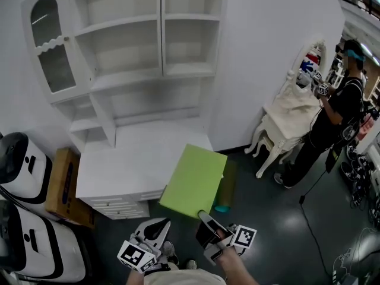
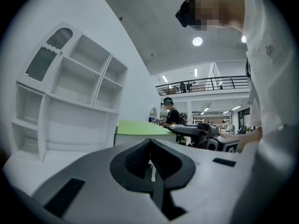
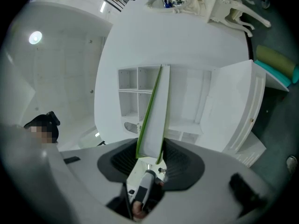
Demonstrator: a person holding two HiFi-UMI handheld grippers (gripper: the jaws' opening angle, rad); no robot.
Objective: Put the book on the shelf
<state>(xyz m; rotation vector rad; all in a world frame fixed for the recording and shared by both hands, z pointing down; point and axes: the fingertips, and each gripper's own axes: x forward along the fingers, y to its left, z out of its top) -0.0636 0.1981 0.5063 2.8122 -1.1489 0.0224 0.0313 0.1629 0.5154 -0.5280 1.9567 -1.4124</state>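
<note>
Grips the green book (image 1: 195,180) by its near edge in the right gripper (image 1: 206,219), pads pressed on both covers; keeps the left gripper (image 1: 155,230) closed on nothing, low beside it. Holds the book nearly flat in the air over the front corner of the white desk (image 1: 119,171), below the shelf (image 1: 142,76), not yet in any bay. Probably stiff and fairly light, with smooth covers; likely to droop or pivot from a one-edge hold; best taken deep at mid-edge, or steadied from underneath.

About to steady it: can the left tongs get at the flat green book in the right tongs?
Probably yes: the left tongs hang beside the right tongs, and nothing stands between them and the flat green book's near edge. Their jaws are together, so open them first.
</note>
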